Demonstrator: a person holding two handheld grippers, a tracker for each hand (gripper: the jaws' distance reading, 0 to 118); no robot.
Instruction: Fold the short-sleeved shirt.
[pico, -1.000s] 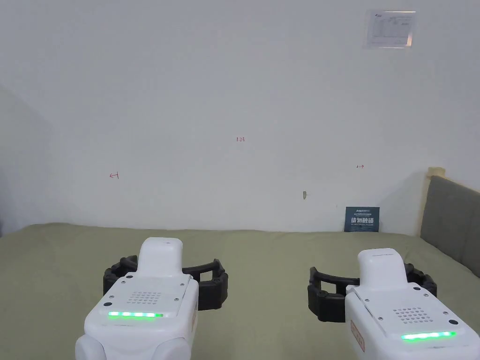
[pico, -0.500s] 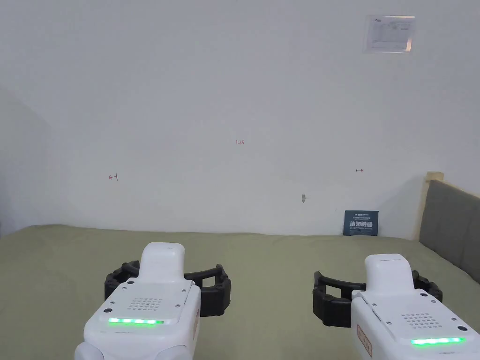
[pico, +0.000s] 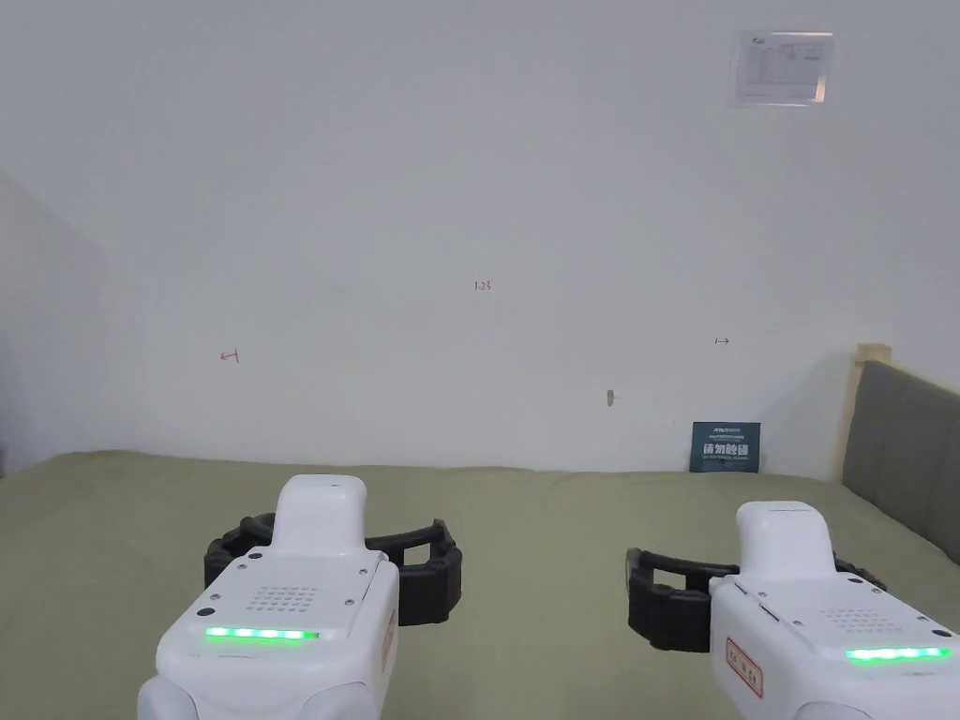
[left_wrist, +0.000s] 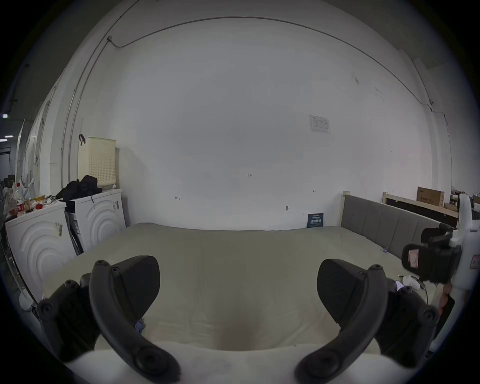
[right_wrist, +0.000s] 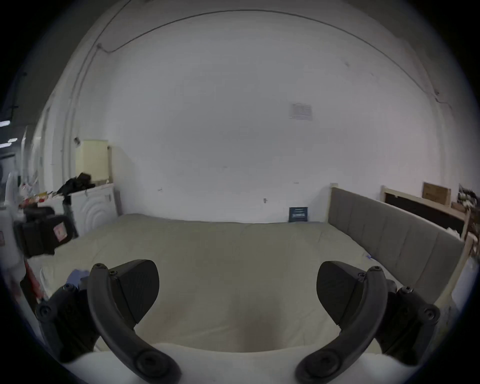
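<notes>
From the head view, the left tongs (pico: 333, 562) and right tongs (pico: 750, 586) are held level above a green bed (pico: 525, 525), side by side and well apart, both pointing toward the white wall (pico: 469, 187); each pair of jaws stands wide and holds nothing. A grey headboard (pico: 905, 450) runs along the right edge and a small dark sign (pico: 725, 446) leans at the wall's foot. The bed ahead is bare here, so the shirt's place cannot be told from this view. In the left gripper view the left tongs (left_wrist: 237, 293) gape wide over plain sheet, with the right tongs (left_wrist: 431, 262) off to the side, two washers (left_wrist: 65, 233) beyond the bed's left edge and a dark heap (left_wrist: 80, 187) on top of one — whether that is clothing I cannot tell. In the right gripper view the right tongs (right_wrist: 237, 293) are just as wide and empty, and a bluish-lilac scrap of cloth (right_wrist: 76, 276) peeps out beside its left jaw, low and near the person, on the side toward the left tongs (right_wrist: 44, 233). That may be the shirt — if so, it lies below and behind both tongs, likely nearer the left, and its long axis is hidden. The next move would call for tilting down and drawing back toward it.
</notes>
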